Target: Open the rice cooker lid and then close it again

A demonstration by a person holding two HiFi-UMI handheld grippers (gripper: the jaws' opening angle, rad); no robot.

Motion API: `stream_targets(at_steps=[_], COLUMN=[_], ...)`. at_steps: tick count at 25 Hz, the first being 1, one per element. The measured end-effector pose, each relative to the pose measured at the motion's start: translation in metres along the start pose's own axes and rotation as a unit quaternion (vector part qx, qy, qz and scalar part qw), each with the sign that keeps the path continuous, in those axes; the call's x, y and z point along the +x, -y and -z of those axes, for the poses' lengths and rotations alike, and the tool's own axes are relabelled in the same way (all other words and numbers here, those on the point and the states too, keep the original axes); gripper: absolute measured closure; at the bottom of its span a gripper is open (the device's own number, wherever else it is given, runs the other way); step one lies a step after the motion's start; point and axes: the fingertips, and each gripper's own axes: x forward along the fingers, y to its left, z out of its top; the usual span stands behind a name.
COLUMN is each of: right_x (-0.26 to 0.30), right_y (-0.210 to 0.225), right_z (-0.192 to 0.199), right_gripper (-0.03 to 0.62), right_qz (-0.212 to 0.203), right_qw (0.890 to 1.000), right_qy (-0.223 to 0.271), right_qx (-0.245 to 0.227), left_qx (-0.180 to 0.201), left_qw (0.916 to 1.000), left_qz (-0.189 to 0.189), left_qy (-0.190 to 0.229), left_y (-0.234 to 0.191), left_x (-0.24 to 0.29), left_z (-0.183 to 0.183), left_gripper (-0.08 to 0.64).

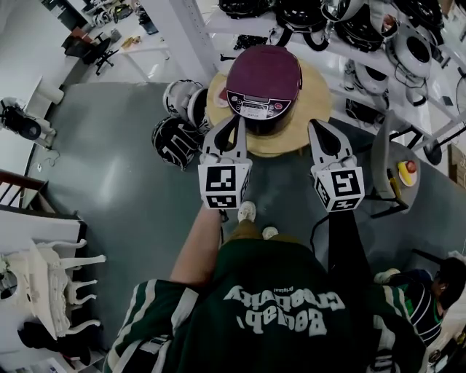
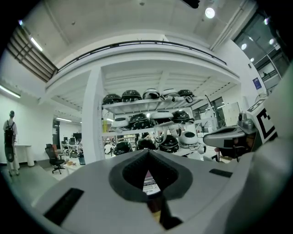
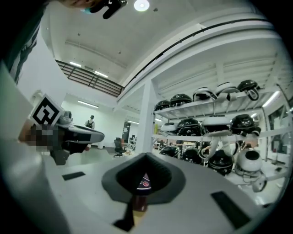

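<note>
Rice cooker [image 1: 256, 111] on the surface [image 1: 317, 109], lid [image 1: 263, 69] down, fitting either before opening or after reclosing; my left claw [image 1: 238, 122] and right claw [image 1: 318, 127], near it, closed empty.

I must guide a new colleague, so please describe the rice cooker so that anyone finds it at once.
In front of the white shelves full of helmets stands a round wooden table. The rice cooker sits alone on it. Unlike the black-and-white helmets beside the table, it has a dark maroon lid and a front control panel.
</note>
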Motion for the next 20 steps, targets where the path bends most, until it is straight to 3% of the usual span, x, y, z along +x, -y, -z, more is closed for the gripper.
stream_targets(at_steps=[20], right_x=[-0.0008], right_y=[0.0085], right_z=[0.0052], right_gripper=[0.589], right_qz=[0.024], right_qw=[0.999], right_qy=[-0.024], right_qx=[-0.014], left_qx=[0.0], left_qw=[1.0], left_qz=[0.008], left_qy=[0.0], left_y=[-0.0009], left_x=[-0.0016], left_z=[0.0001], left_gripper=[0.56])
